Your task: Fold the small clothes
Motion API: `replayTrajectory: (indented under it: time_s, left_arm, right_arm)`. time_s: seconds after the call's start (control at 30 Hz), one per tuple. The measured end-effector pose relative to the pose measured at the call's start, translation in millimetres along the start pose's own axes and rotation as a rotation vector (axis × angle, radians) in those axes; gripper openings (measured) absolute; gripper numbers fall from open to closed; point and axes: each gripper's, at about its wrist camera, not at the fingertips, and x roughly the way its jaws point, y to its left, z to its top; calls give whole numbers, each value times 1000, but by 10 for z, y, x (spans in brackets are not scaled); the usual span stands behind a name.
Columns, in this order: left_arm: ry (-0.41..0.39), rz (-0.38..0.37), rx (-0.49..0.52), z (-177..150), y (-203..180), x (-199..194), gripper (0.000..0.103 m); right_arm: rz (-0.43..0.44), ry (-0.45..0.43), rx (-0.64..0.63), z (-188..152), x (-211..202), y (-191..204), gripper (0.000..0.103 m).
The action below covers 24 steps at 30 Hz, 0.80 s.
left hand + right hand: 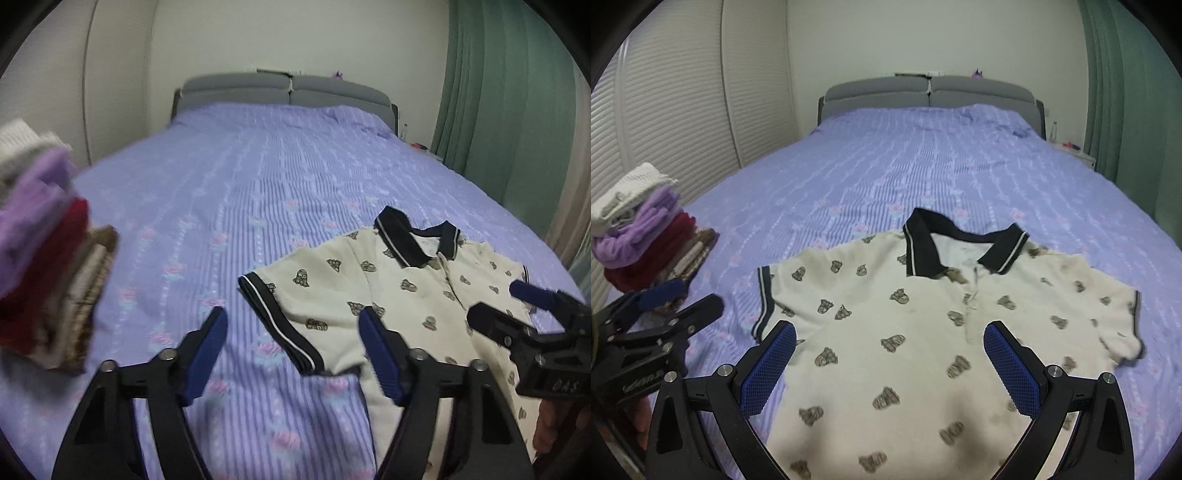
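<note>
Shirt (pixel 905 332) lies flat on bed (pixel 923 166), collar far side. My L claw (pixel 291 350) & R claw (pixel 890 365) both gape, nothing gripped. Folded stack (pixel 646 240) at left.

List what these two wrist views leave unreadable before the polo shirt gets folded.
- polo shirt hem: cut off by the bottom edge and the right gripper in the right wrist view.
- Its far sleeve: partly behind the right gripper in the left wrist view.
- Stack of folded clothes: motion-blurred in the left wrist view; item count unclear.
- Small bottle beside the headboard: too small to identify.
- left gripper: open, holding nothing.
</note>
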Motion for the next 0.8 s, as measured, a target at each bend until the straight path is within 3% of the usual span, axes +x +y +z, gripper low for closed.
replayTrajectory:
  time_s: [0.07, 0.17, 0.33, 0.4, 0.8]
  left_arm:
    - [40, -35, -41, 3, 102, 234, 52]
    - [89, -42, -97, -30, 232, 490, 39]
    - [129, -74, -175, -138, 367, 696, 38]
    - [141, -124, -222, -176, 420, 750, 38]
    - [131, -152, -296, -230, 469, 1016, 38]
  right_arm:
    - [-2, 26, 8, 7, 134, -4, 103]
    - [-5, 53, 13, -3, 284, -18, 103]
    - [-3, 85, 22, -46, 437, -46, 103]
    - [-1, 91, 19, -52, 470, -36, 103]
    - [15, 121, 22, -99, 574, 27, 103]
